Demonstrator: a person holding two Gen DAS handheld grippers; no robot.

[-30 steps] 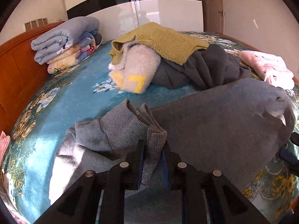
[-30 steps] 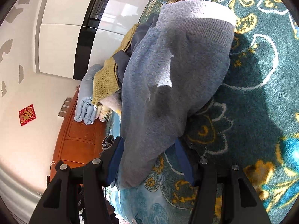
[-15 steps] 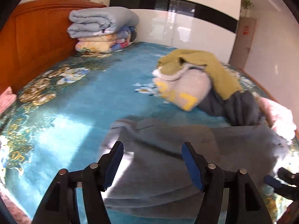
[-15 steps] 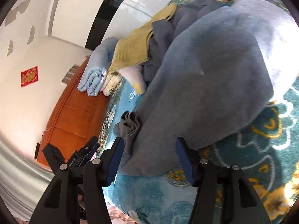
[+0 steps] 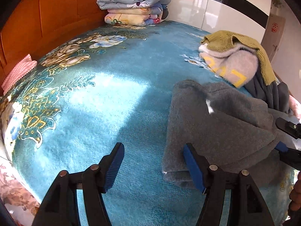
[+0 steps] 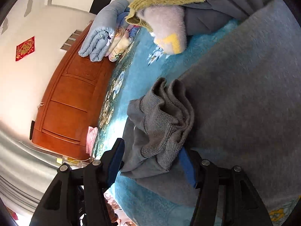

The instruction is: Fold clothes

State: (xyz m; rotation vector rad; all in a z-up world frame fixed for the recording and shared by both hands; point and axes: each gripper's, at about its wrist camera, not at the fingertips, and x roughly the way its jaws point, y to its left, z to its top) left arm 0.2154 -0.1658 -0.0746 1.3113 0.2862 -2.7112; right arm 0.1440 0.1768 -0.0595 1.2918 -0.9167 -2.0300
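Note:
A grey sweater (image 5: 216, 124) lies folded on the blue floral bedspread (image 5: 105, 98). My left gripper (image 5: 153, 166) is open and empty, hovering above the bedspread at the sweater's left edge. In the right wrist view the grey sweater (image 6: 244, 94) fills the right side, with its ribbed cuff (image 6: 163, 120) bunched on top. My right gripper (image 6: 152, 163) is open, its jaws on either side of the bunched cuff. The right gripper's tips show at the right edge of the left wrist view (image 5: 287, 139).
A pile of clothes, olive knit (image 5: 235, 41) over a fuzzy pale sweater (image 5: 231, 64) and dark garments, sits at the back right. Folded quilts (image 5: 131, 1) are stacked against the wooden headboard (image 5: 37, 28). A pink cloth (image 5: 17, 71) lies at the bed's left edge.
My left gripper let go of the grey cuff, opened and swung left off the sweater. My right gripper stayed open and moved along the sweater to the bunched cuff.

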